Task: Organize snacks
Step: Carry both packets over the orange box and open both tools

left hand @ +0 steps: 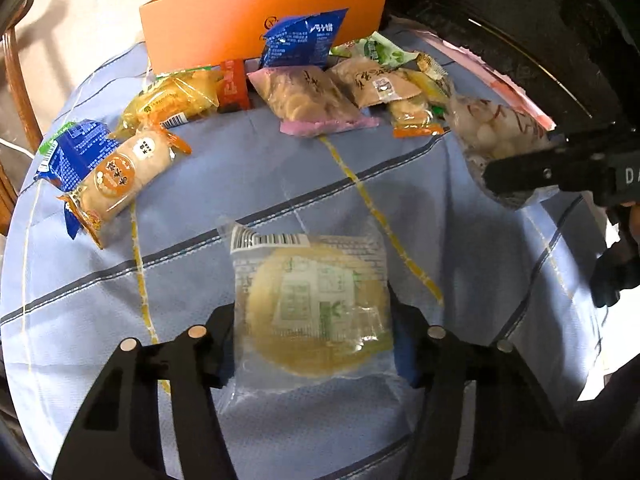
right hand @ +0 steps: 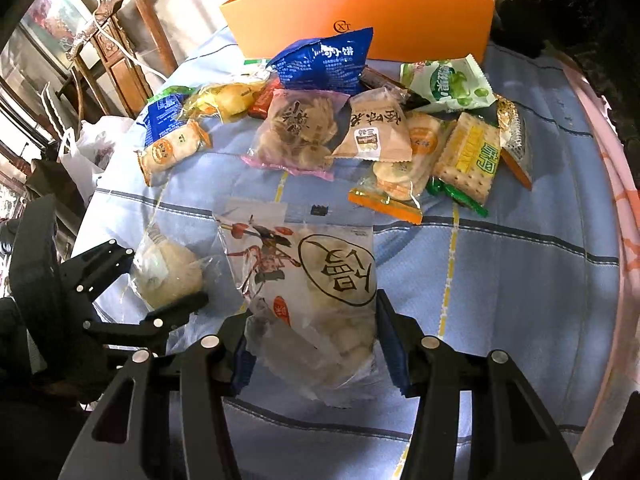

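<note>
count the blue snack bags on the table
2. One blue bag is propped against the orange box at the back of the pile; the other blue bag lies at the pile's left end, under a rice cracker pack. More may be buried.

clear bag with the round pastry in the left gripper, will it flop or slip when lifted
The round pastry pack probably stays fairly flat, since one disc fills it. Its glossy film looks slippery, so it may slide between the left gripper pads. The loose barcode end would likely droop.

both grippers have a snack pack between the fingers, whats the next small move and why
Probably lift the left gripper with its round pastry pack and carry it toward the orange box. The fingers sit against both sides of the pack, and the box stands open behind the snack pile.
</note>
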The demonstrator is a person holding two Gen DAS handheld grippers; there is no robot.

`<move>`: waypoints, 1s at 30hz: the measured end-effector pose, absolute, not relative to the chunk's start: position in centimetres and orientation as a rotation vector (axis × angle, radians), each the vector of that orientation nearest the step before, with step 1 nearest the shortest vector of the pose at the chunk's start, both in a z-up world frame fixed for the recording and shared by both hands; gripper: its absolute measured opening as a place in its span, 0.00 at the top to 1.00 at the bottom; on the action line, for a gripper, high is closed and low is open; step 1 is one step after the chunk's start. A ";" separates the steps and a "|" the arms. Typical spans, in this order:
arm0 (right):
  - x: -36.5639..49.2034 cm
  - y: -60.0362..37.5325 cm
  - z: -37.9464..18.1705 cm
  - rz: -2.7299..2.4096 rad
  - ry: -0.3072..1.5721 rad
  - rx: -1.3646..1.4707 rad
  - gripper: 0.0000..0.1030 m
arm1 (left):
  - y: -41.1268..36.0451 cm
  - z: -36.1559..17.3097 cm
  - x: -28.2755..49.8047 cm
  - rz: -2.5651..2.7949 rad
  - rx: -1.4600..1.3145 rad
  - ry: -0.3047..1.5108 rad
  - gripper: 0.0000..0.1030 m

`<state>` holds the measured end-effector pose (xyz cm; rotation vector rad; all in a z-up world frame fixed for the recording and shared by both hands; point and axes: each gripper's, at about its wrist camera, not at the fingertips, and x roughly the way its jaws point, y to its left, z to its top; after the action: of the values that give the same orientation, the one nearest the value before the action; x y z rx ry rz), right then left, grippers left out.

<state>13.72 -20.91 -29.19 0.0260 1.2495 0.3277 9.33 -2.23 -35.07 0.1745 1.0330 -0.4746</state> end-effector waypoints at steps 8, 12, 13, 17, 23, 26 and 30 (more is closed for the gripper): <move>13.5 -21.2 -27.5 0.321 1.203 0.031 0.48 | -0.9 -31.8 9.3 -0.463 0.152 0.972 0.44; 13.7 -20.9 -25.9 0.322 1.163 0.029 0.48 | 0.0 -29.8 10.0 -0.438 0.123 0.943 0.44; 13.8 -20.7 -25.2 0.323 1.148 0.030 0.48 | 0.2 -29.0 10.3 -0.437 0.112 0.928 0.44; 14.4 -20.6 -22.3 0.321 1.082 0.033 0.48 | 0.5 -25.7 11.4 -0.438 0.086 0.863 0.44; 16.7 -21.3 -16.3 0.312 0.958 0.065 0.48 | -0.2 -20.0 15.2 -0.433 0.040 0.765 0.44; 18.7 -21.8 -13.6 0.285 0.905 0.063 0.49 | -1.2 -17.6 18.1 -0.423 0.047 0.730 0.44; 22.7 -23.4 -9.9 0.229 0.843 0.097 0.48 | -1.8 -14.1 22.4 -0.394 0.039 0.685 0.44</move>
<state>22.74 -23.37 -9.86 0.0965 0.8425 0.2294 22.37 -1.84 -14.05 0.0390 0.6854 -0.3935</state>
